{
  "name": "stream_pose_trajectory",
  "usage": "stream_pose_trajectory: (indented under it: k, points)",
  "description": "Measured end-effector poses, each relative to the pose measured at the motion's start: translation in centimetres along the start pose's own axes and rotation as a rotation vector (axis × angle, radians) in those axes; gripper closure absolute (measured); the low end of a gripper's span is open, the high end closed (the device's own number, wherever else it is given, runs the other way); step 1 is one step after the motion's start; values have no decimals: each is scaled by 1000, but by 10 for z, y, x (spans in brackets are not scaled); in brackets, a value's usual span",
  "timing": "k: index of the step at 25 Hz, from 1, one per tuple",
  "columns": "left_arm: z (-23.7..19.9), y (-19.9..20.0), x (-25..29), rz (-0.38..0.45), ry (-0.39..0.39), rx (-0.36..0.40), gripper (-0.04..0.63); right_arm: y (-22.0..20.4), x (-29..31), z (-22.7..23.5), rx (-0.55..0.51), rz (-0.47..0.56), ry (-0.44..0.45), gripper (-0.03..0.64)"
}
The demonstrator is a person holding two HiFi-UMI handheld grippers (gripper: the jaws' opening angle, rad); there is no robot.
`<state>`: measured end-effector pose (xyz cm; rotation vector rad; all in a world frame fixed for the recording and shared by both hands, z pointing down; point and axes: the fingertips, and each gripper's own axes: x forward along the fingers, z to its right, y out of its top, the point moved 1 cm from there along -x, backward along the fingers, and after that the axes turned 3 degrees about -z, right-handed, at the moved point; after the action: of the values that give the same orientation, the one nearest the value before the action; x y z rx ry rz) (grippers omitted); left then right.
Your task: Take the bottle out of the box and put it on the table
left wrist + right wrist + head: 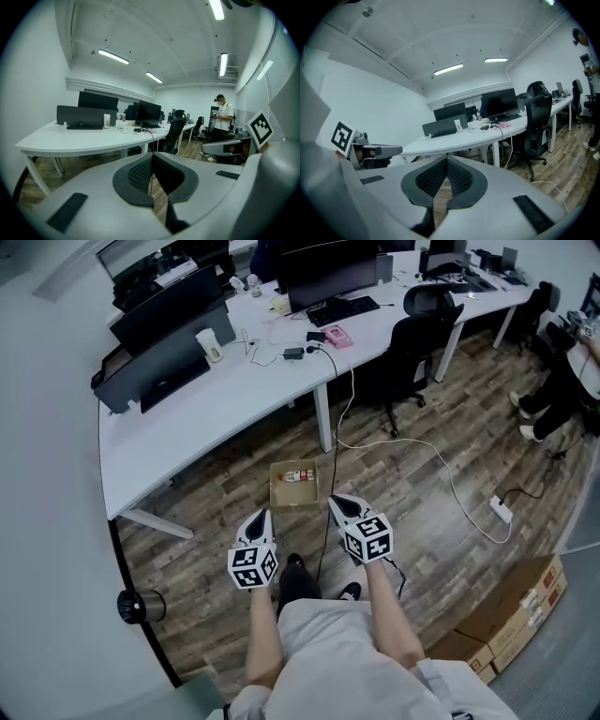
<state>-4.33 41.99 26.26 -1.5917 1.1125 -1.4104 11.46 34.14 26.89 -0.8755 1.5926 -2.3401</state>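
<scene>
An open cardboard box (281,495) stands on the wood floor beside the long white table (216,404). A bottle (298,475) with a red and white label lies inside it at the far side. My left gripper (262,515) hovers at the box's near left corner and my right gripper (337,502) at its near right corner, both above the floor. In the left gripper view the left gripper (151,157) has its jaws together with nothing held. The right gripper (446,159) looks the same in its own view. The box is hidden in both gripper views.
A table leg (323,418) stands just behind the box. A black cable (327,521) and a white cable (450,479) with a power strip (501,510) run over the floor. Office chair (417,334) at right, cartons (525,606) at lower right, a person (224,119) farther off.
</scene>
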Motion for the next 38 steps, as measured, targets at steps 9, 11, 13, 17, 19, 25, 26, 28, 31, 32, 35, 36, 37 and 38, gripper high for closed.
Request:
stream_pose_trajectory:
  k: [9,11,13,17,19,25,26,28,31,32,35,36,37,38]
  points:
    - [-33,7,20,-37,58,30,581,5,25,25,71,24,-4,577]
    - [-41,12,36,-40,56,29,581,10,31,32,72,29,-14,577]
    - [-39,19,56,-42,33,31,581,18,35,46,88,42,-31,576]
    - [-30,40,113,-36,-14,36,581,37,43,84,57,20,-80,576]
    - [-32,51,140,-31,-16,31,580,47,48,105,32,-3,-105,577]
    - [-65,90,199,0,-20,1,581,90,87,138,-14,-18,-125,577]
    - [-72,93,207,1,-22,-5,581,94,98,141,-20,-25,-123,577]
    - [-87,96,223,-3,-29,-14,581,100,120,146,-17,-33,-116,577]
    - [-111,98,246,-18,-43,-17,581,106,162,154,-16,-59,-106,577]
    - [-120,99,254,-24,-49,-14,581,108,177,155,-13,-66,-99,577]
    - [-148,102,273,-43,-70,-27,581,115,218,151,-8,-75,-61,577]
    - [-155,102,279,-49,-76,-44,581,116,230,148,-11,-76,-48,577]
    - [-158,101,285,-56,-87,-59,581,117,240,146,-15,-78,-38,577]
    - [-159,99,293,-64,-102,-65,581,118,248,146,-18,-80,-33,577]
